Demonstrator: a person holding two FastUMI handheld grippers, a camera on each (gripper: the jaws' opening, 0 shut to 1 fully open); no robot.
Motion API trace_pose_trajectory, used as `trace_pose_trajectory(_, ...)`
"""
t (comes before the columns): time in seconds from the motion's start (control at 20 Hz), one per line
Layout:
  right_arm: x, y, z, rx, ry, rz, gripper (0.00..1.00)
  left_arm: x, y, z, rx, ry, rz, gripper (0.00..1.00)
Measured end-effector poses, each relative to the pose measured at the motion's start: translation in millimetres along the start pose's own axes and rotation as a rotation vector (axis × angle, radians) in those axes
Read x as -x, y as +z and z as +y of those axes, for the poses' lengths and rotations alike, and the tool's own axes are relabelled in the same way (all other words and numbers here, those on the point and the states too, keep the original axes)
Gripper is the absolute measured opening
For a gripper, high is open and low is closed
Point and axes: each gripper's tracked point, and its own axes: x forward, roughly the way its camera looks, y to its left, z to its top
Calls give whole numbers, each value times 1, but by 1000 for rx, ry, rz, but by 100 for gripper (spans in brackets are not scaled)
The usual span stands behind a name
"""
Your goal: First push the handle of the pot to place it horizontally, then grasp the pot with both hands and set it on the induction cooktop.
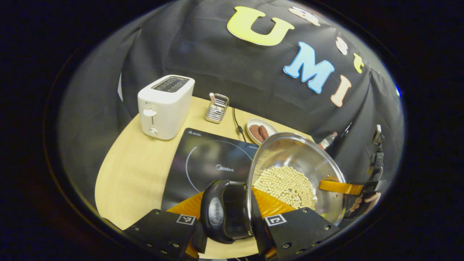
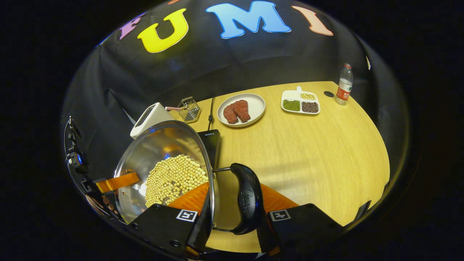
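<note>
Both grippers grip the steel pot (image 1: 295,174) by its black side handles: left gripper (image 1: 226,232) fingers clamped on one handle (image 1: 221,212), right gripper (image 2: 232,226) fingers clamped on the other handle (image 2: 248,199). Pot, holding soybeans (image 1: 286,185), probably hangs lifted beside the induction cooktop (image 1: 206,163), at its 4 o'clock. At 11 o'clock from the cooktop stands a white toaster (image 1: 165,107); a plate of meat (image 2: 241,108) lies at 1 o'clock.

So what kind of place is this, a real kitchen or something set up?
Probably a staged kitchen corner in a booth, not a real kitchen: a wooden table against a black cloth wall carries a toaster, an induction cooktop and a plate of meat, while both grippers hold a pot of beans.
</note>
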Motion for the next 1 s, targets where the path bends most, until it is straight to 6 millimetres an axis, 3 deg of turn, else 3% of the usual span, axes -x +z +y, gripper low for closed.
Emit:
trace_pose_trajectory(0.3, -26, 12, 37, 34, 27, 10, 58, 2, 0, 0, 58, 30, -9, 54)
trace_pose_trajectory(0.5, -48, 16, 51, -2, 24, 16, 57, 1, 4, 6, 68, 43, -13, 54)
trace_pose_trajectory(0.6, -61, 20, 55, -12, 19, 15, 54, -2, 6, 7, 77, 57, -29, 54)
trace_pose_trajectory(0.65, -67, 21, 55, -17, 12, 15, 57, -5, 5, 8, 75, 58, -32, 57)
trace_pose_trajectory(0.75, -80, 25, 57, -9, 6, 11, 53, -4, 6, 10, 69, 56, -35, 54)
trace_pose_trajectory(0.8, -87, 25, 58, -11, 7, 12, 57, -5, 7, 11, 67, 55, -35, 54)
trace_pose_trajectory(0.95, -106, 29, 60, -21, 9, 15, 54, -11, 7, 12, 59, 54, -35, 57)
trace_pose_trajectory(1.0, -112, 30, 60, -21, 9, 13, 57, -12, 8, 14, 59, 52, -36, 54)
